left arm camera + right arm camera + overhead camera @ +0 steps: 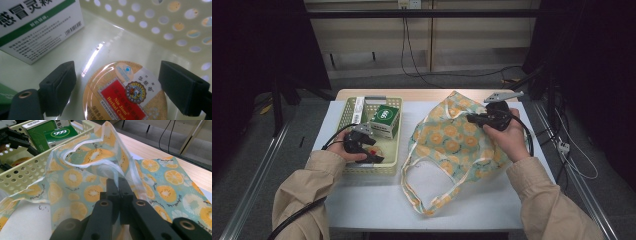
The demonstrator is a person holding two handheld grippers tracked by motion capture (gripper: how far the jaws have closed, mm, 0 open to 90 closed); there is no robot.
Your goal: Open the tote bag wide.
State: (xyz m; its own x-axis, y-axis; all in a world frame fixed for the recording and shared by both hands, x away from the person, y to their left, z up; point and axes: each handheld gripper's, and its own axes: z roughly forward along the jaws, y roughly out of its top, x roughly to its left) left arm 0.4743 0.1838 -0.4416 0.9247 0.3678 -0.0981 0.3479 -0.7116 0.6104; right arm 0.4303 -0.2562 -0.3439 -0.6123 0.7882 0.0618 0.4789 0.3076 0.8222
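Observation:
A round gold tin (pixel 125 95) with a red label lies flat on the floor of the pale yellow perforated basket (pixel 343 107). My left gripper (pixel 117 85) is lowered over it, open, with one jaw on each side and a gap to the tin's rim. In the high view the left gripper (pixel 369 150) is at the basket's near end. My right gripper (pixel 118 195) is shut on a fold of the fruit-print cloth bag (pixel 75 177) near its mouth. The right gripper (pixel 477 119) holds up that edge of the bag (pixel 452 145) right of the basket.
A green and white medicine box (pixel 386 119) and a slim white box (pixel 358 110) stand in the basket's far half. The medicine box (pixel 37 30) is close to the left jaw. The bag's handles (pixel 412 185) trail toward the table's front edge. Cables cross the floor behind.

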